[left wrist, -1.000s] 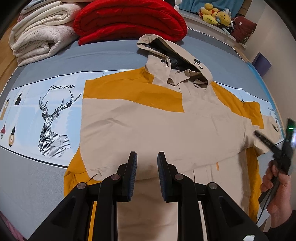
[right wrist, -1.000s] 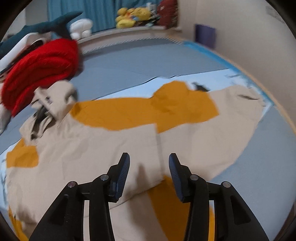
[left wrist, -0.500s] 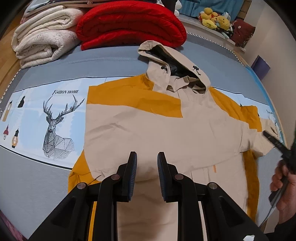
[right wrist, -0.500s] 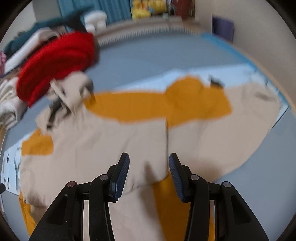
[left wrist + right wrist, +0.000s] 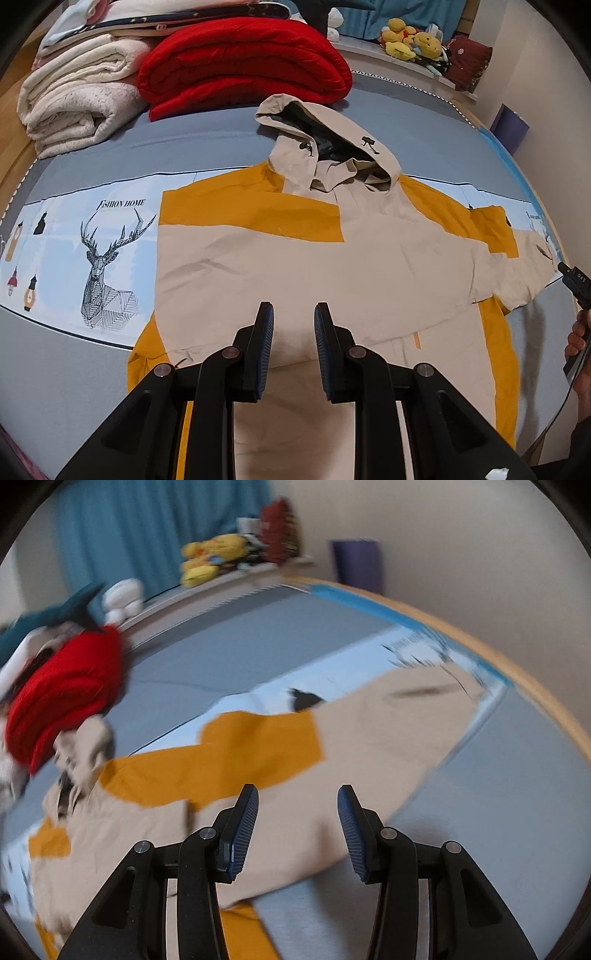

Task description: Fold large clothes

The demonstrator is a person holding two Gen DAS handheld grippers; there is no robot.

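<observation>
**Inspector A:** Start nearest. What state are the tools in?

**Inspector B:** The left gripper (image 5: 291, 314) hangs above the lower body of the jacket (image 5: 295, 273), its black, blue-ribbed fingers (image 5: 264, 347) a narrow gap apart with nothing between them. The right gripper (image 5: 298, 801) stands wider, jaws apart and empty, over the jacket's spread sleeve (image 5: 376, 746). The right-wrist view is blurred. From the left wrist, a hand (image 5: 578, 341) shows at the right edge gripping a black handle.

**Inspector A:** Where is the garment, and what condition?

**Inspector B:** It lies flat, front up, on the bed (image 5: 74, 365), which is covered in smooth grey fabric. It is a thin, lightly creased shell in beige with mustard-yellow panels across shoulders and sides. One sleeve is folded across the chest; the other extends outward. The hood (image 5: 325, 140) lies at the far end, dark-lined, with black cord stoppers.

**Inspector A:** Any legible writing?

**Inspector B:** Under the jacket runs a pale blue printed band (image 5: 92, 236) with a line-drawn stag, lanterns, and the words "FASHION HOME"; the first letters are only partly clear.

**Inspector A:** Beyond that?

**Inspector B:** A folded red quilted blanket (image 5: 243, 62) touches the hood. Beside it sit folded cream fleecy blankets (image 5: 77, 96). Yellow plush toys (image 5: 410, 40) sit on a far ledge before a teal curtain (image 5: 147, 524).
</observation>
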